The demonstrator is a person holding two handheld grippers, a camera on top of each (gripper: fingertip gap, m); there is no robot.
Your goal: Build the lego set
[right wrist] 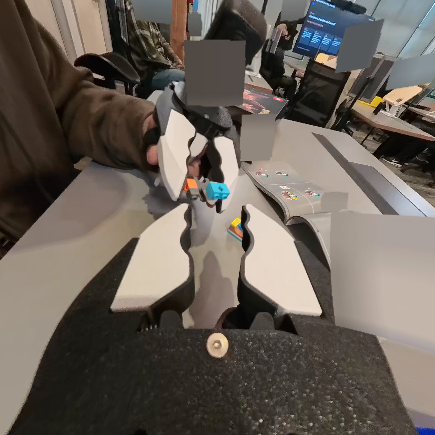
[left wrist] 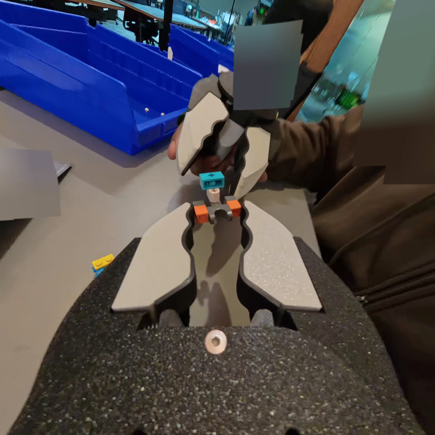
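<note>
— What's closest to you?

— My left claw (left wrist: 217,213), low centre of frame, clamped on the orange-and-grey assembly (left wrist: 216,211) above the bench (left wrist: 70,235); its teal brick (left wrist: 211,180) stands on a white peg.

— And the right claw (right wrist: 215,211)?

— Parted, empty. The build looks light, rigid, small; I'd grip the orange sides, since that peg joint probably pops off.
</note>
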